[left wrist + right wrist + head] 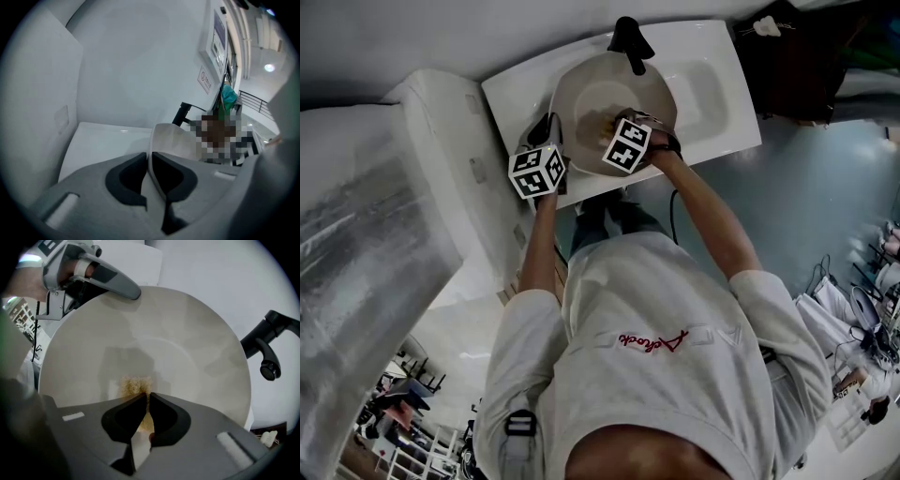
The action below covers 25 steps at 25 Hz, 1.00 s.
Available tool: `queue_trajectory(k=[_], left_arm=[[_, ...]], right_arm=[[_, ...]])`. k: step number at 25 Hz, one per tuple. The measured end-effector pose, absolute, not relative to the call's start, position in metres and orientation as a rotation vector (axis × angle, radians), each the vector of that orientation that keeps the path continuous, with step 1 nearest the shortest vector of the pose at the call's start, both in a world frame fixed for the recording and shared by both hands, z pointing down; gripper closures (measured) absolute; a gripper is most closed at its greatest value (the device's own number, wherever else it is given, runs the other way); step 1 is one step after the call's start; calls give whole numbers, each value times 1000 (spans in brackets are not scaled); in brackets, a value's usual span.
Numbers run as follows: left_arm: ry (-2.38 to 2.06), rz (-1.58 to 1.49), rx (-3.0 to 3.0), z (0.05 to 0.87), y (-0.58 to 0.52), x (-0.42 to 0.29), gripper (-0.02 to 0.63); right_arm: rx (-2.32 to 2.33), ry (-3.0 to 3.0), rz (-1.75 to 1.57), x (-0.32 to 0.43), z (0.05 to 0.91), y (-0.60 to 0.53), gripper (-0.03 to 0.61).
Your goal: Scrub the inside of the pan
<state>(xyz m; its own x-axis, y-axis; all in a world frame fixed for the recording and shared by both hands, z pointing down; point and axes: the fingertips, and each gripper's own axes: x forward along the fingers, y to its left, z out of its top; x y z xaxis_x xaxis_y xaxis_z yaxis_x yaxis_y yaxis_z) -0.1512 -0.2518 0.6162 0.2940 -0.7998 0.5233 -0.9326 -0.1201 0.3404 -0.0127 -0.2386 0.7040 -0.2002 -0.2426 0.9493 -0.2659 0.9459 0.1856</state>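
Note:
A round pan (pixel 602 94) with a pale inside lies in the white sink (pixel 717 89). My left gripper (pixel 549 129) is at the pan's near-left rim. In the left gripper view its jaws (pixel 150 158) are shut on the thin rim of the pan (pixel 172 140). My right gripper (pixel 612 122) points steeply down into the pan. In the right gripper view it (pixel 146 398) is shut on a yellowish scrubber (pixel 133 384) that rests on the floor of the pan (pixel 187 343). The left gripper (pixel 110 278) shows there on the far-left rim.
A black faucet (pixel 630 39) stands at the sink's back edge, just over the pan's far rim, and shows at the right as faucet (pixel 262 345). A white appliance (pixel 441 178) adjoins the sink on the left. The person stands close against the sink's front.

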Motion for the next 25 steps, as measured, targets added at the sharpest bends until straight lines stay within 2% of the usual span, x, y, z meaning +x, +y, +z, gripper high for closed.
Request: queue_trajectory(k=[16,25], left_arm=[[-1562,278,2008,594,-249,-154,575],[-1606,294,2036,574,-247,-149,596]], right_arm=[[405,-1941,101,-42,684,-230,546],[737,-2160,198,-35,626,-261,546]])
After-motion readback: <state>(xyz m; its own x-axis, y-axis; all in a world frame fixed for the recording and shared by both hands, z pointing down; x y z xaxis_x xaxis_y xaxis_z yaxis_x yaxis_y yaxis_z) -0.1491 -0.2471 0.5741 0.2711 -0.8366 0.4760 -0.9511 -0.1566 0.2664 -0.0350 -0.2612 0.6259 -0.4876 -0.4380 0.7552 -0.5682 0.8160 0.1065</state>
